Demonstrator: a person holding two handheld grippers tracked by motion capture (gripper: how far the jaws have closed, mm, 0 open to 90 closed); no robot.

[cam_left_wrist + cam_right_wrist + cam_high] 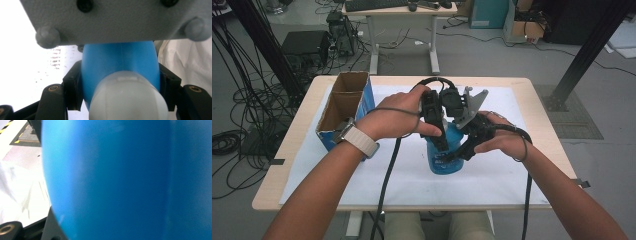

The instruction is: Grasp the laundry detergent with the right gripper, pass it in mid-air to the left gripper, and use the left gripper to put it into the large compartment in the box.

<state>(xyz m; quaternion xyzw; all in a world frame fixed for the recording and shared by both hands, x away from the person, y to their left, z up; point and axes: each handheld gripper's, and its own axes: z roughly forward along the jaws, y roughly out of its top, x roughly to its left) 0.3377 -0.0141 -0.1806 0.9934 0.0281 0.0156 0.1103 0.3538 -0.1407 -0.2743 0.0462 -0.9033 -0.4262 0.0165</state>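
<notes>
A blue plastic bottle (443,159) with a pale white cap (127,100) is near the middle of the white-covered table, and both grippers are on it. My left gripper (441,142) comes down from the left hand. Its two black fingers (72,91) press on either side of the bottle's blue neck (120,65) just behind the cap. My right gripper (458,151) reaches in from the right, with its grey three-cornered plate (470,106) above the bottle. In the right gripper view the bottle body (120,177) is right up against the camera, and one black finger (51,227) lies against its edge.
An open cardboard box (343,104) with blue sides stands at the table's left. A white sheet (502,175) covers most of the wooden table (544,130). Black cables trail from both grippers over the near edge. A second desk and floor cables lie beyond.
</notes>
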